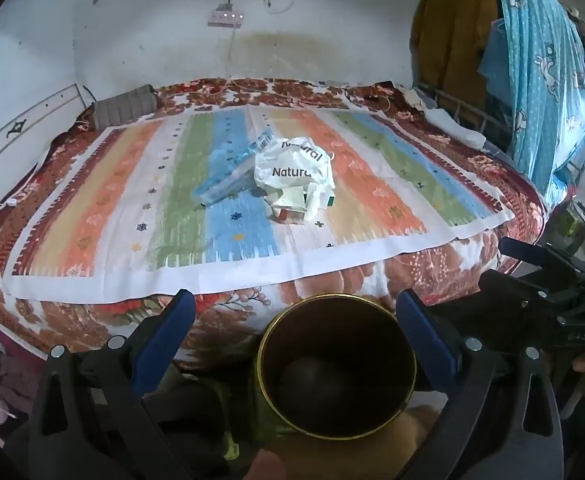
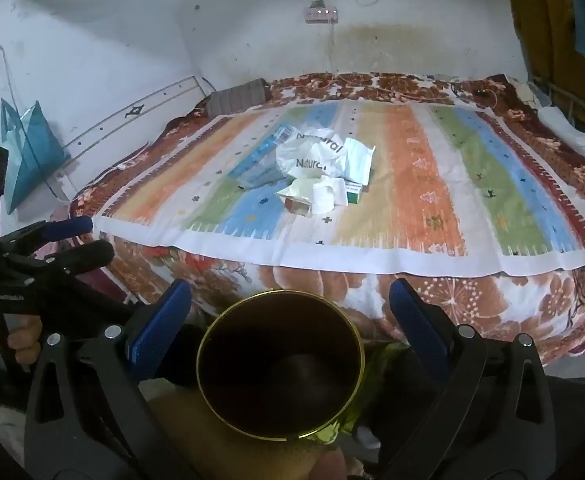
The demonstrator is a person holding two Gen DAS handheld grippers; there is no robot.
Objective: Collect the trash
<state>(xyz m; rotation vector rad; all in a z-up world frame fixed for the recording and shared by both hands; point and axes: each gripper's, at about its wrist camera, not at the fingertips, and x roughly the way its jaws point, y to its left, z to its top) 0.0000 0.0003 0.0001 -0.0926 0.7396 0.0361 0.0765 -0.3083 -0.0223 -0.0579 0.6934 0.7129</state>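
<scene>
Nearest the lens in both wrist views, a round container (image 1: 338, 366) with a gold rim and dark interior sits below the gripper fingers, at the near edge of the bed (image 1: 332, 280); its inside appears empty, though the bottom is too dark to read fully. Left gripper (image 1: 296, 320): jaws spread wide, blue pads standing either side of the container's mouth and holding nothing. Right gripper (image 2: 290, 312): jaws likewise spread wide and empty, pads flanking the same container (image 2: 280, 364). Each gripper also shows at the edge of the other's view, with part of a hand beneath it.

A striped cloth (image 1: 104, 208) in orange, green, blue and tan bands lies flat over the floral bedspread. Near the cloth's middle, well apart from both grippers, the trash forms one small pile: a crumpled white bag (image 1: 292, 168) printed "Natural", a blue-and-white packet (image 1: 228, 172) touching its left side, and small cartons (image 1: 292, 210) partly tucked beneath its near edge. In the right wrist view a green-and-white box (image 2: 354, 194) shows at the pile's right.

Behind the bed, a white power strip (image 1: 225, 18) hangs on the stained wall; a grey pillow (image 1: 126, 106) rests at the far left corner. Blue patterned fabric (image 1: 548, 80) hangs at the right.
</scene>
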